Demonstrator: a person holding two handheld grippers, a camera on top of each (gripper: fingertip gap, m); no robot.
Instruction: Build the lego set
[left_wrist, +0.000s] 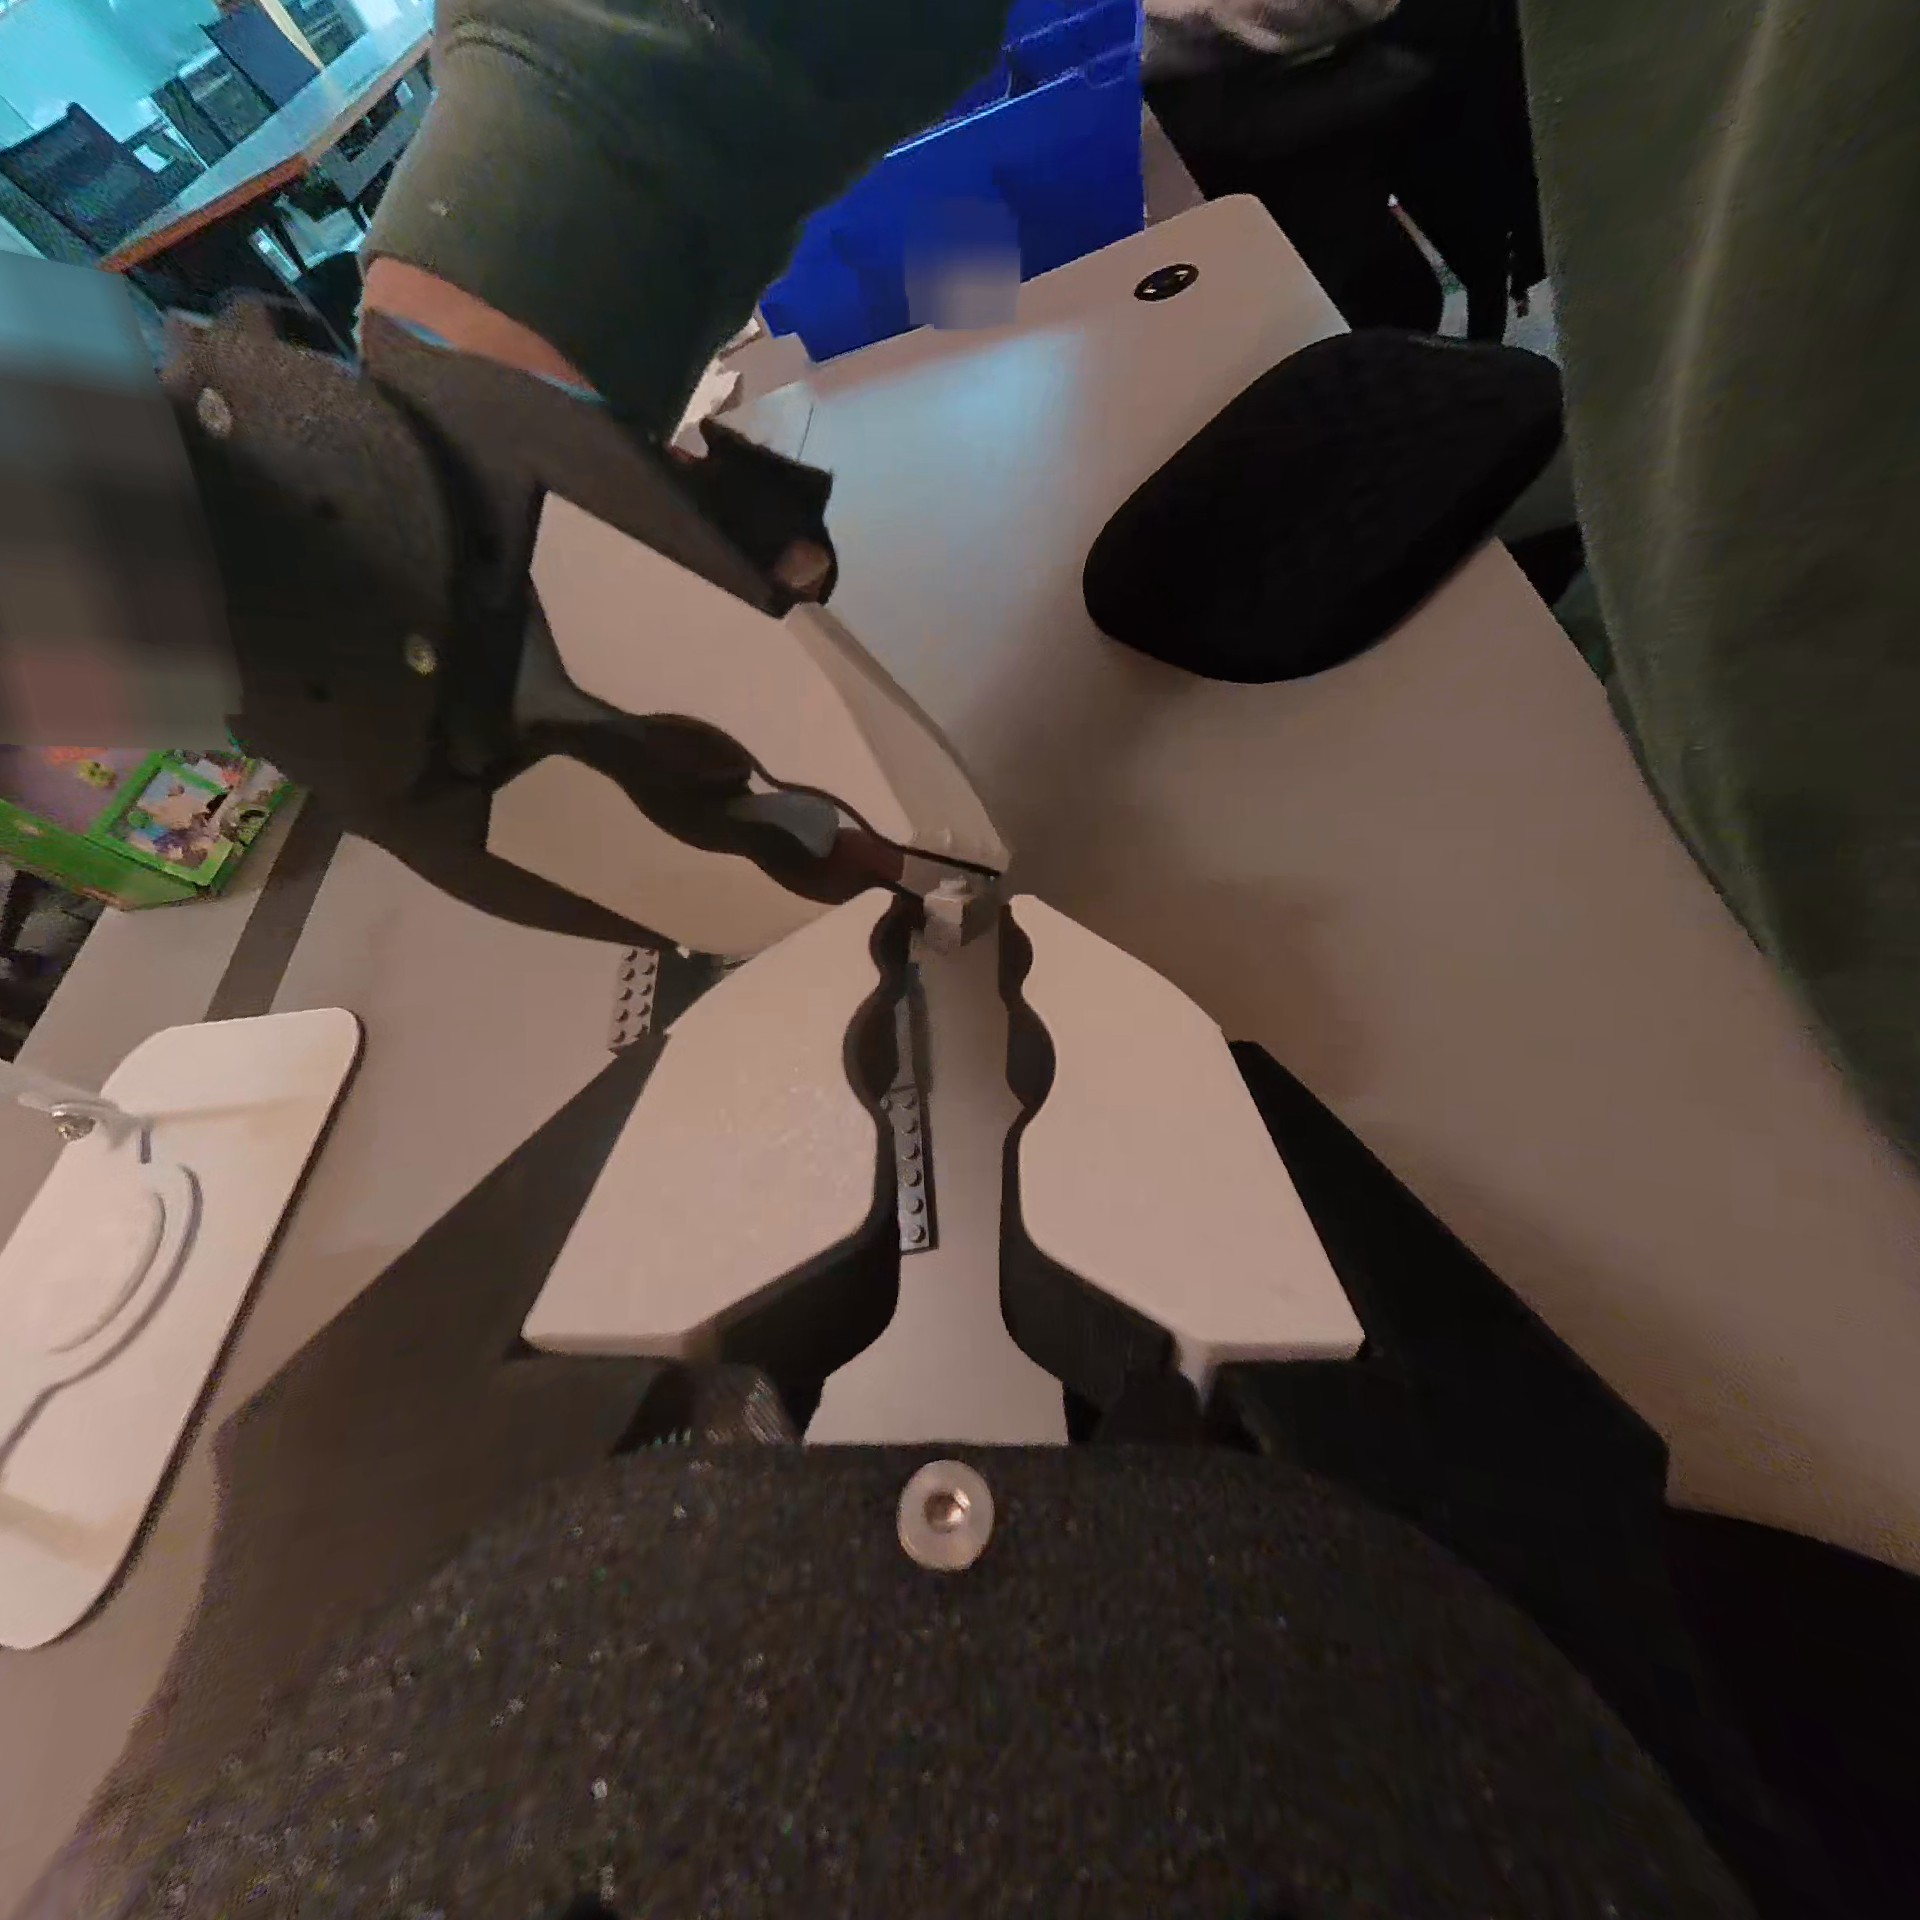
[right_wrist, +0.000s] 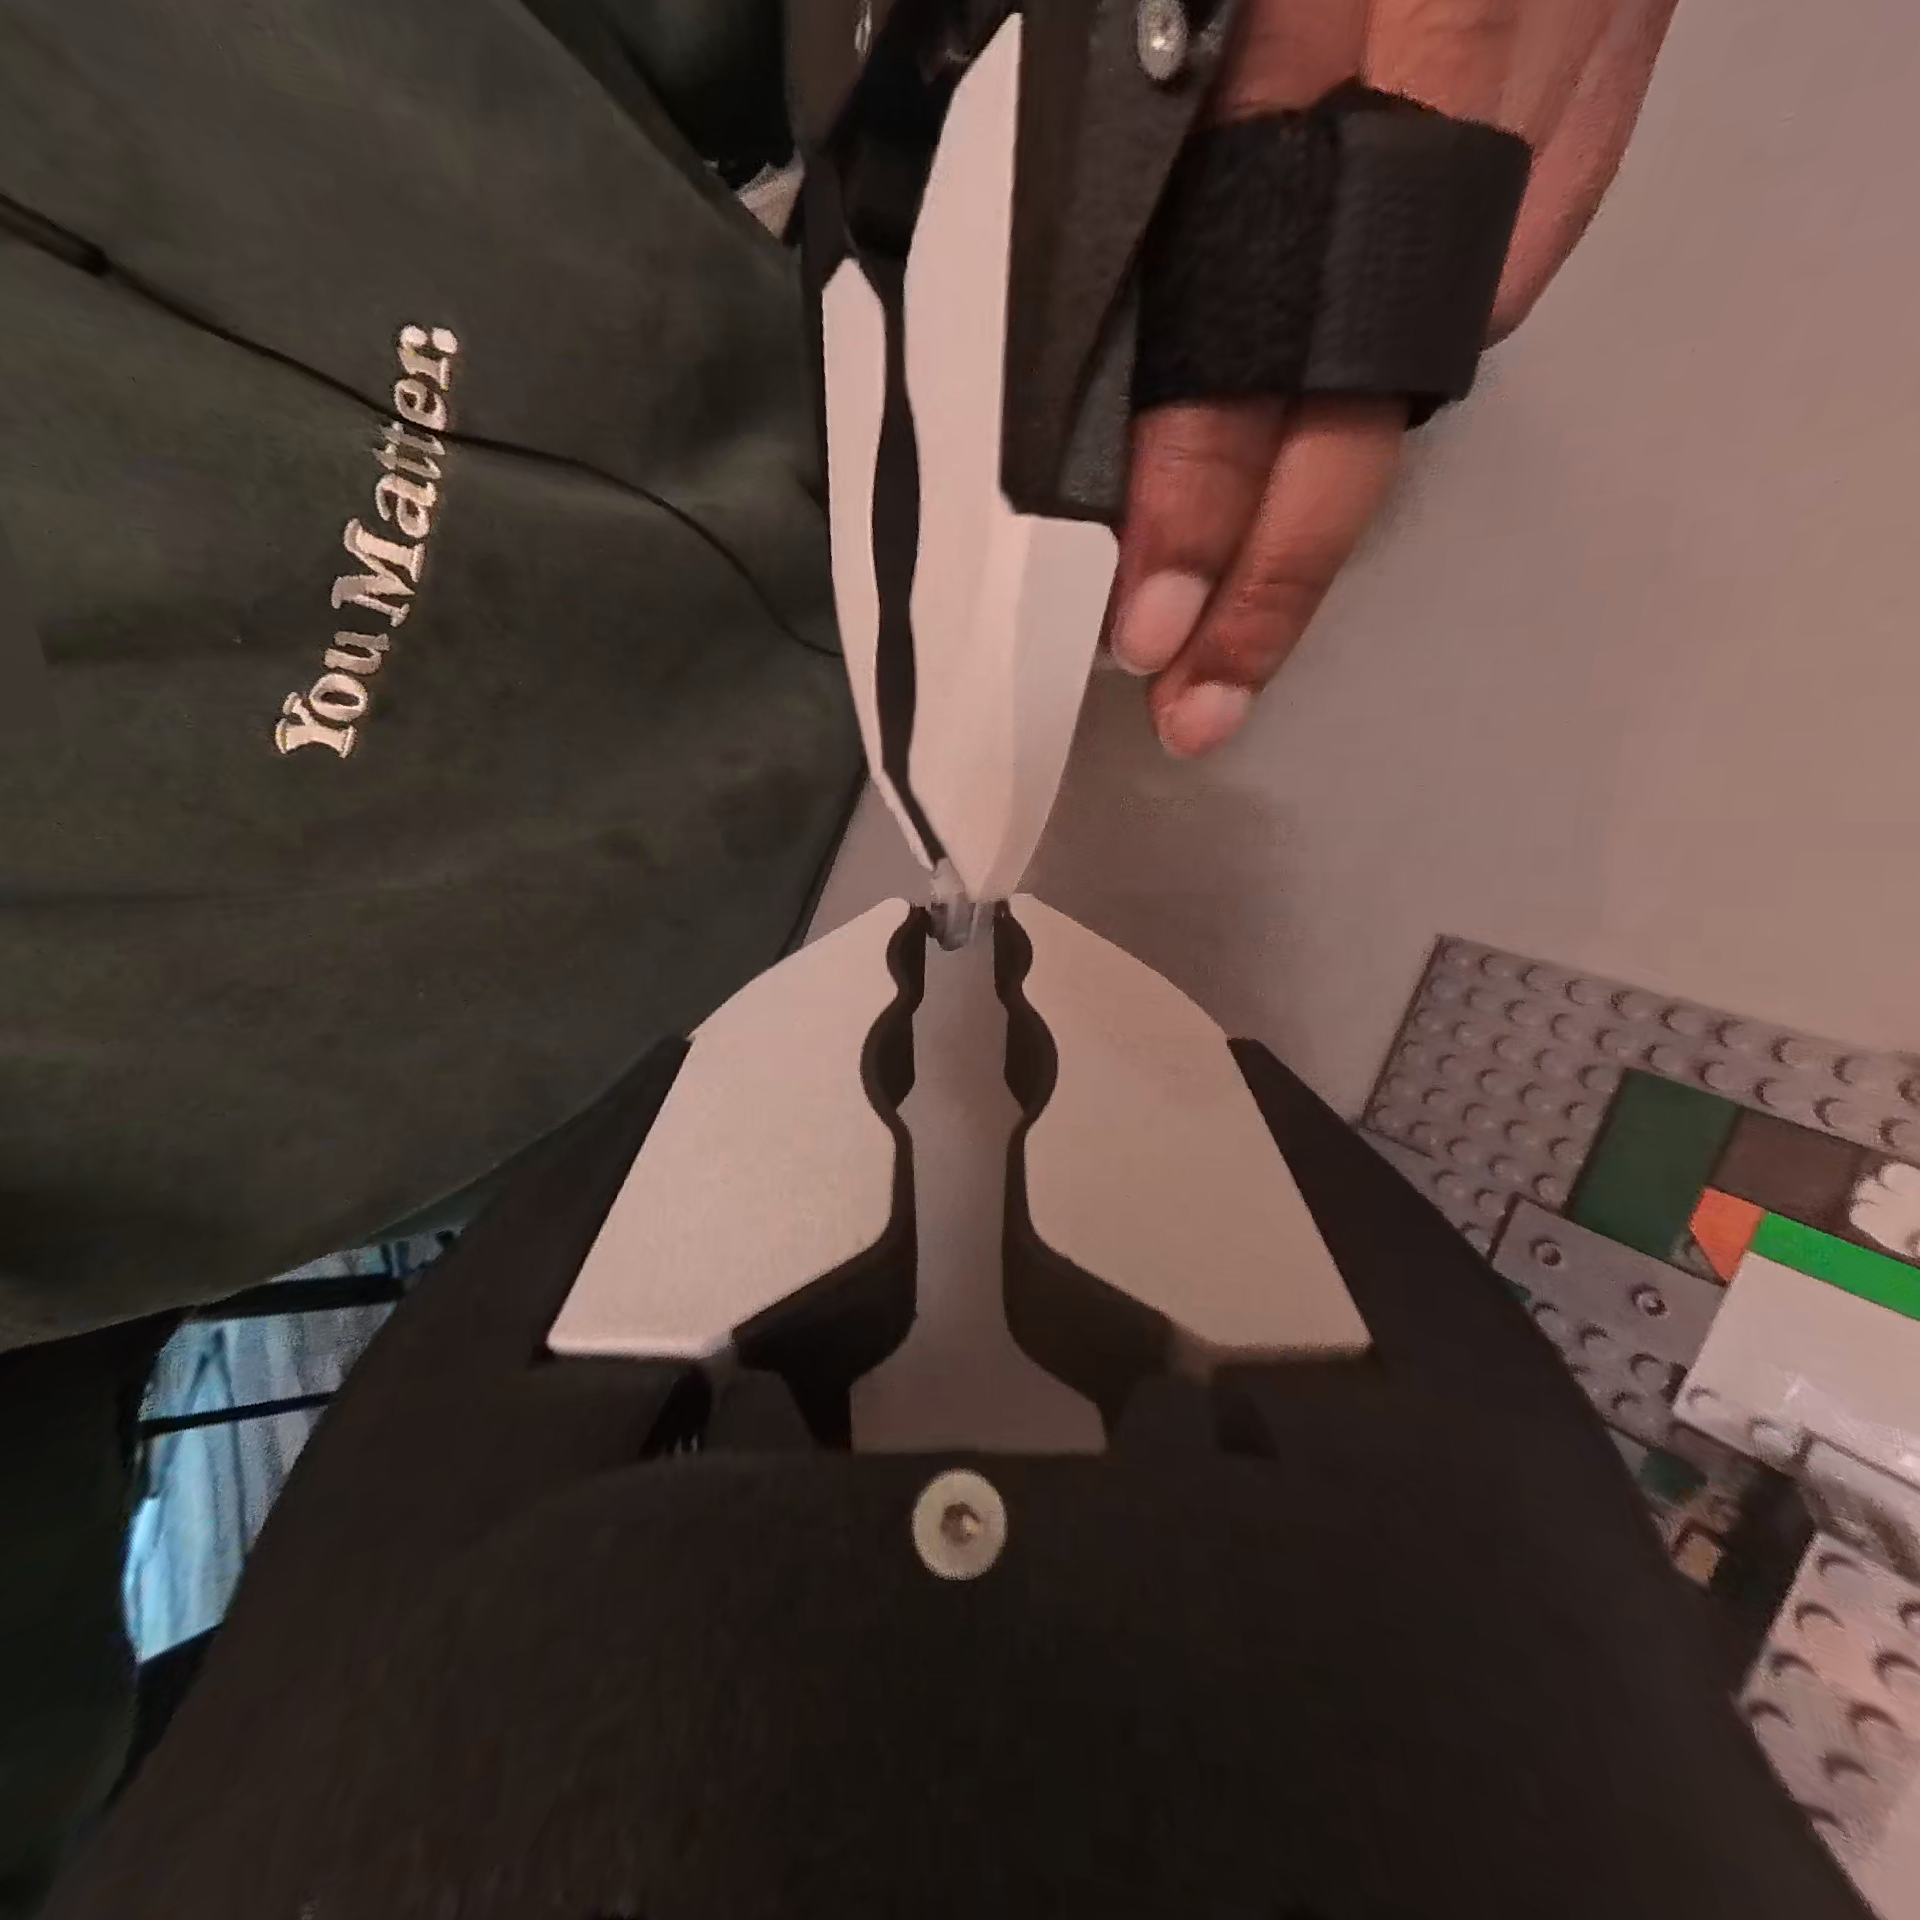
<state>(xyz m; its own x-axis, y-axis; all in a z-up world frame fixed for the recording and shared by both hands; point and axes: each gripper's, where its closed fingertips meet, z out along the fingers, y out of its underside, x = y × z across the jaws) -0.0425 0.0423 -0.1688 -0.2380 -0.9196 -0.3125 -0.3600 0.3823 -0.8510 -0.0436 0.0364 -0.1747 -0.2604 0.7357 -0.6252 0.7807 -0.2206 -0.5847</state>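
Lego piece (left_wrist: 954, 914), small and light grey, sits pinched at the very tips where the two grippers meet nose to nose above the white table (left_wrist: 1299, 935). In the left wrist view, a white mat (left_wrist: 166, 1278) lies far to the left of the left gripper (left_wrist: 956, 920), and a grey studded plate (left_wrist: 636, 1000) lies just left of its fingers. A narrow grey studded strip (left_wrist: 909, 1164) shows on the table through the gap between them. Both grippers' jaws are nearly closed, each set of tips touching the piece. In the right wrist view, a dark green sweatshirt (right_wrist: 416, 623) fills the left of the right gripper (right_wrist: 956, 920), and the partly built set on a grey baseplate (right_wrist: 1538, 1049) lies to its right.
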